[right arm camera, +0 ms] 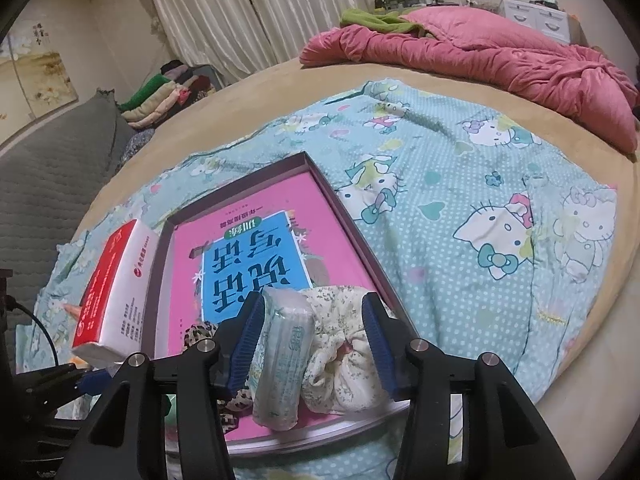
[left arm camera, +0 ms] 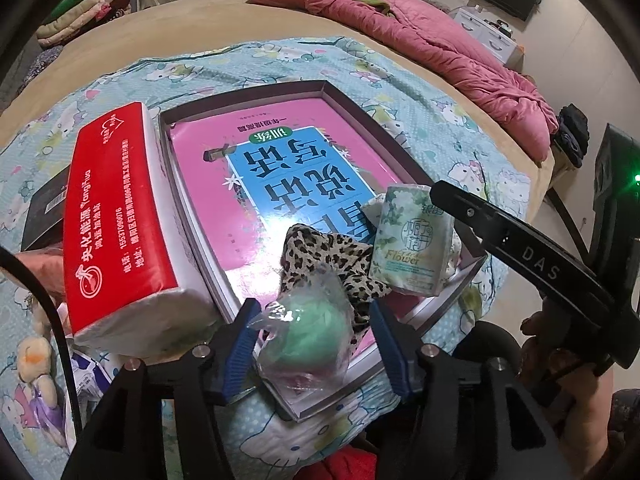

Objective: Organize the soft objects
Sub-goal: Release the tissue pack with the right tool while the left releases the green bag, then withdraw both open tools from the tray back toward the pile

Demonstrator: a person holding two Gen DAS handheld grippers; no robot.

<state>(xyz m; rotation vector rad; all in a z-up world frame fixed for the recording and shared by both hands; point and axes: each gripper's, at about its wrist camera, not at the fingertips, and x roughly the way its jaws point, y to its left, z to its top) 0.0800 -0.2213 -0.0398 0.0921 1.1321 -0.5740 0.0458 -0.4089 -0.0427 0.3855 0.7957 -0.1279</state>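
Between the left claw, a plastic-wrapped green ball sits crinkled.

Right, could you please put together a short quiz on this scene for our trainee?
1. True or false: the red tissue pack lies inside the tray.
2. What sits between the fingers of the left tool? A) green ball in a bag B) sock C) spoon
3. What pattern is on the hair tie beside that ball?
Key: 1 false, it is beside the tray; 2 A; 3 leopard spots.
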